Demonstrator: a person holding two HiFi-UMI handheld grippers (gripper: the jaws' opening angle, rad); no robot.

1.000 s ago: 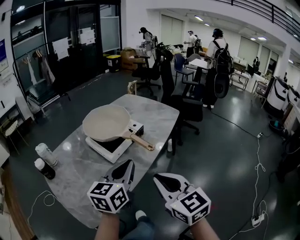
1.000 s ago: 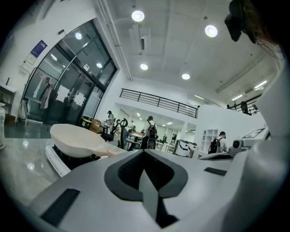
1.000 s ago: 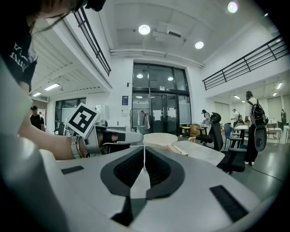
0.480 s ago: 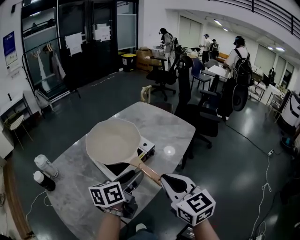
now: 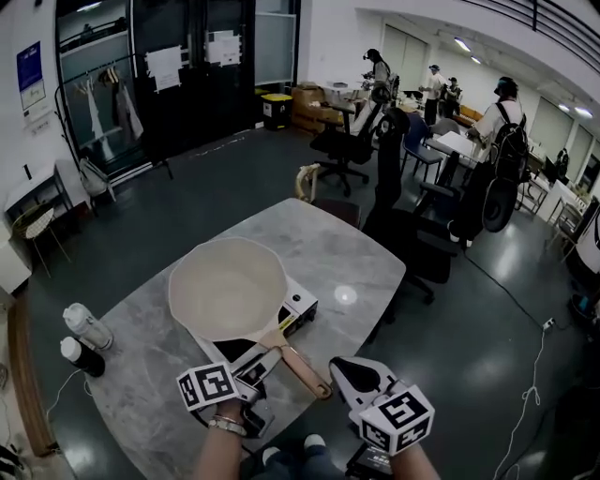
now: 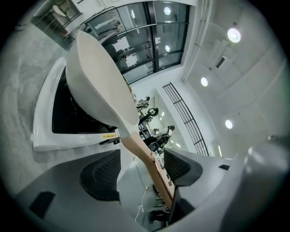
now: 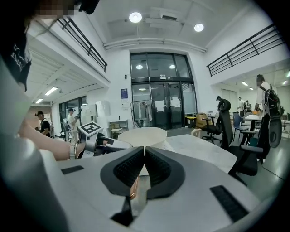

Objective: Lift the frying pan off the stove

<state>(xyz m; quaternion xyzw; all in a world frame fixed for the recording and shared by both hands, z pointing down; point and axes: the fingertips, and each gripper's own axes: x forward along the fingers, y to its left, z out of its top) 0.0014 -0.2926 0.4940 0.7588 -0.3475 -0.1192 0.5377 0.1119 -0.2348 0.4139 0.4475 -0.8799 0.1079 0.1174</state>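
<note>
Left gripper [image 6: 141, 165], jaws opening astride the frying pan [image 5: 228, 289]'s handle [image 5: 302, 367], should clamp firmly before lifting level off the stove [image 5: 298, 305].

I take the grey marble table [image 5: 319, 244] as my reference. Beneath it and all round it I note a dark, glossy floor [image 5: 178, 216]. Beyond its far end stands a dark glazed frontage [image 5: 187, 94], with a yellow-lidded bin [image 5: 276, 103] at its foot. Just right of the table are black office chairs [image 5: 412, 244]. Further off that side are white desks [image 5: 459, 145], lit ceiling strips [image 5: 460, 44] and a balcony railing [image 5: 562, 26].
</note>
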